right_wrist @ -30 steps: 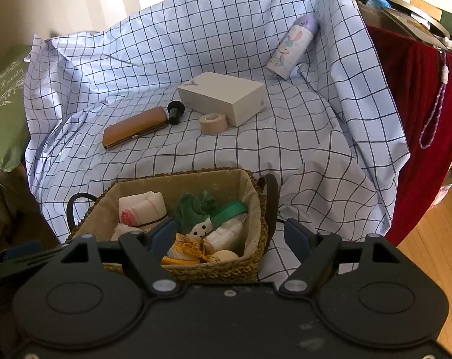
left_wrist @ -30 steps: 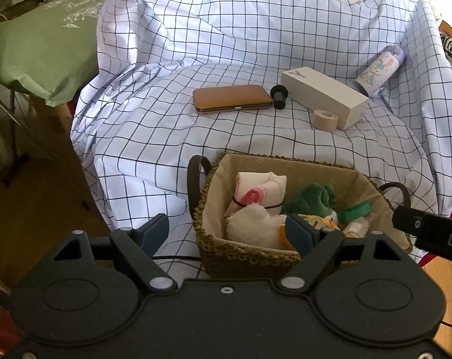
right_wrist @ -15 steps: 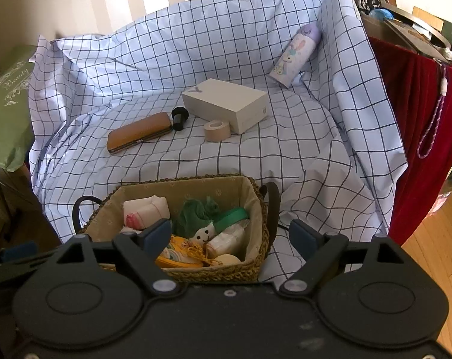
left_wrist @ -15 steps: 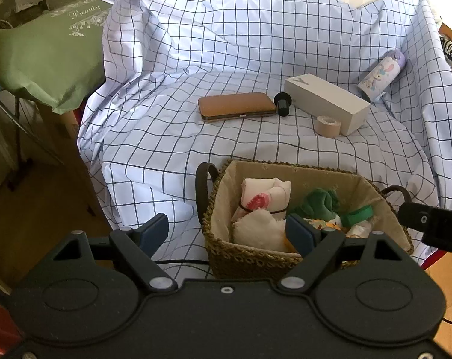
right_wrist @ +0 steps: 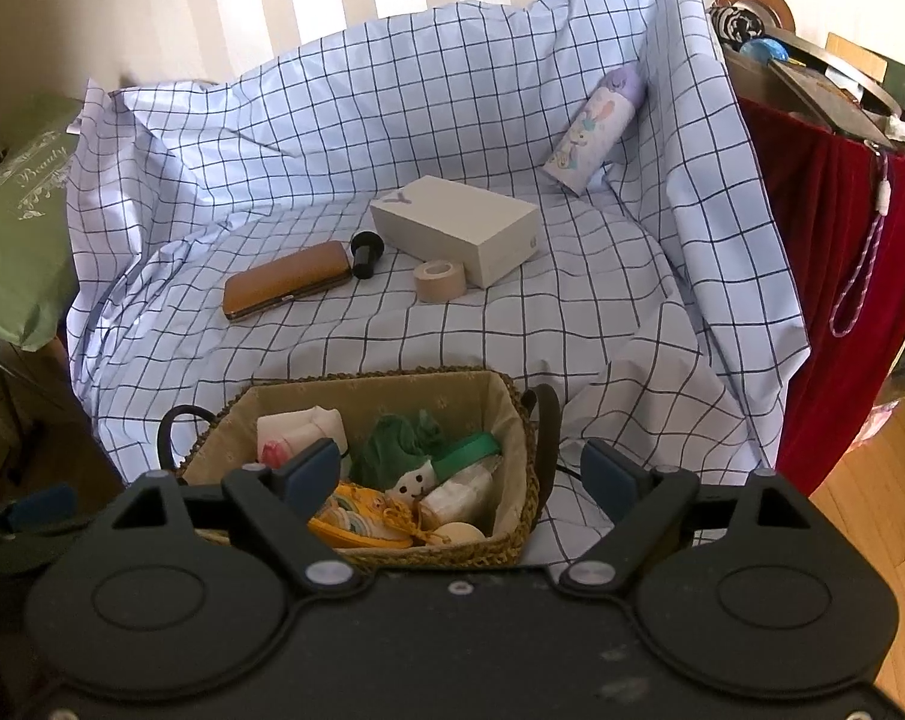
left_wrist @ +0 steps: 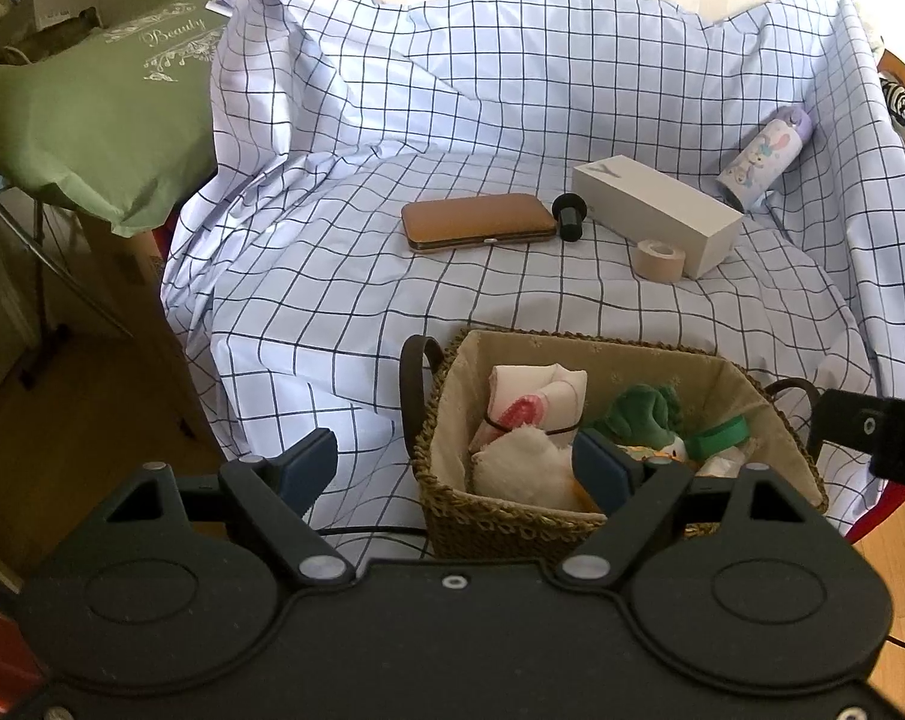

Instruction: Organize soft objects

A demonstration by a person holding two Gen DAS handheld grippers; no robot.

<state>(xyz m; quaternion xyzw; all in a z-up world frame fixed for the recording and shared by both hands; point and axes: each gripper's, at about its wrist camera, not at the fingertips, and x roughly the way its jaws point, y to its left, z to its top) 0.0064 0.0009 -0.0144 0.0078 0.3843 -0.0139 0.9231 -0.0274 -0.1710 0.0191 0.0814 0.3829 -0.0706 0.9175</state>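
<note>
Landmark: a woven straw basket with a beige cloth lining and dark brown loop handles [left_wrist: 512, 525] [right_wrist: 521, 516], sitting at the near edge of the white cloth with a dark grid pattern [left_wrist: 392, 312] [right_wrist: 512, 336]; every place below is given from it.
My left claw [left_wrist: 455, 465]: spread wide, nothing between the pads; one blue pad hangs outside the basket's left wall, the other over its inside.
My right claw [right_wrist: 464, 471]: wide and empty, its jaws having just been opening; one pad is over the basket's inside, the other outside its right wall above the cloth.
Soft things: all inside the basket — a rolled white cloth with a pink print [left_wrist: 536, 399] [right_wrist: 296, 432] at the left, a fluffy white piece [left_wrist: 521, 468] in front of it, a dark green plush toy [left_wrist: 644, 414] [right_wrist: 401, 441] in the middle, and a yellow knitted item [right_wrist: 356, 519] near the front wall.
Beyond the basket: a tan leather case with a metal clasp [left_wrist: 479, 221] [right_wrist: 287, 287], a small black cylinder [left_wrist: 569, 216] [right_wrist: 365, 253] just beside it, a long white cardboard box [left_wrist: 656, 213] [right_wrist: 455, 228], and a beige tape roll [left_wrist: 660, 260] [right_wrist: 440, 279] touching the box.
Far right of the basket: a pastel printed bottle with a lilac cap [left_wrist: 764, 159] [right_wrist: 596, 132], leaning on the raised cloth.
Far left of the basket: a green cushion with white lettering [left_wrist: 92, 120] [right_wrist: 14, 216], off the cloth.
</note>
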